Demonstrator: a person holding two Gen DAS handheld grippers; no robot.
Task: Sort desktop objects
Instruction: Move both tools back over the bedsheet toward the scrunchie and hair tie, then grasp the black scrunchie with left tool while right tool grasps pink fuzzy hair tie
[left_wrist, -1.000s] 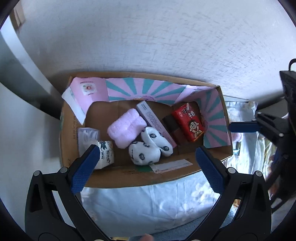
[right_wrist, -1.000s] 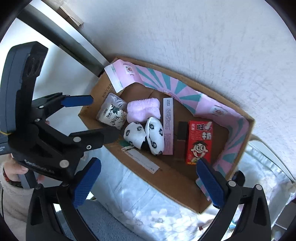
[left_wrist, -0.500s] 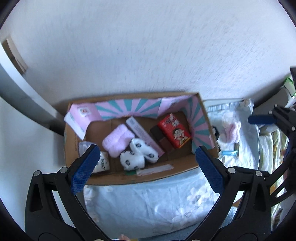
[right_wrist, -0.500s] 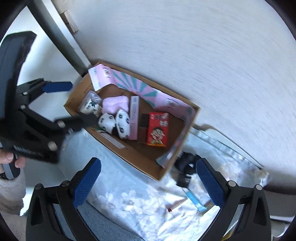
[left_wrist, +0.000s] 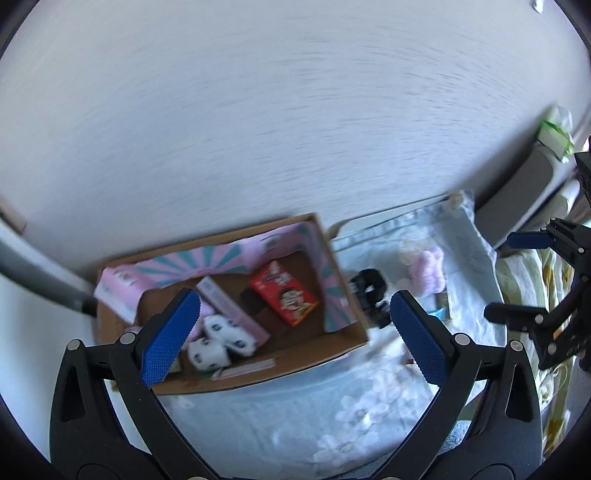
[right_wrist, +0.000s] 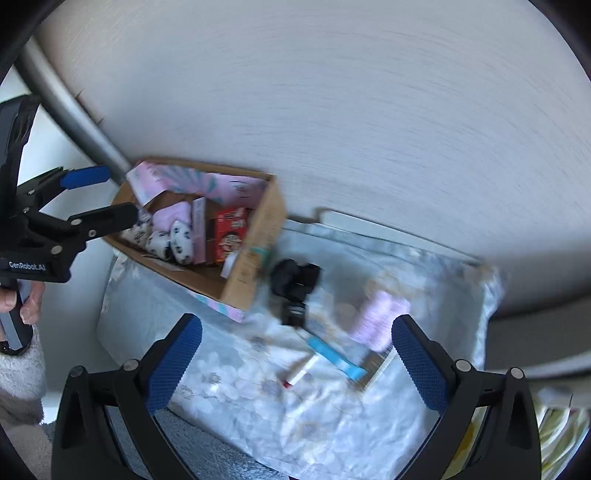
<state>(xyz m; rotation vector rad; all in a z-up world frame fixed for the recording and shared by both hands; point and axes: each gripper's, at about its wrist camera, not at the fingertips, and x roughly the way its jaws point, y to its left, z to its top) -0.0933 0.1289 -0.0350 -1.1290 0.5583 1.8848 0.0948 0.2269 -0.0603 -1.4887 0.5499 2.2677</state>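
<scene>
A cardboard box (left_wrist: 280, 365) (right_wrist: 255, 258) with pink striped lining stands on a pale floral cloth (left_wrist: 332, 406) (right_wrist: 314, 406). It holds a red snack box (left_wrist: 284, 297) (right_wrist: 231, 232), white spotted socks (left_wrist: 218, 341) (right_wrist: 173, 242), a pink fluffy item (right_wrist: 170, 218) and a long pink box (left_wrist: 232, 310). On the cloth to its right lie a black object (left_wrist: 369, 290) (right_wrist: 295, 284), a lilac fluffy item (left_wrist: 428, 273) (right_wrist: 380, 317), a blue strip (right_wrist: 332, 354) and a white pen (right_wrist: 299, 373). My left gripper (left_wrist: 291, 332) is open over the box. My right gripper (right_wrist: 295, 362) is open above the loose items.
A white textured wall (left_wrist: 295, 110) rises behind the box. A grey bar (right_wrist: 74, 107) runs along the left. A yellow patterned cloth (left_wrist: 546, 332) lies at the far right. The right gripper also shows at the right edge of the left wrist view (left_wrist: 532, 277).
Both grippers have pulled back and swung right, away from the box. The loose items on the cloth right of the box have come into view. Both stay open.
</scene>
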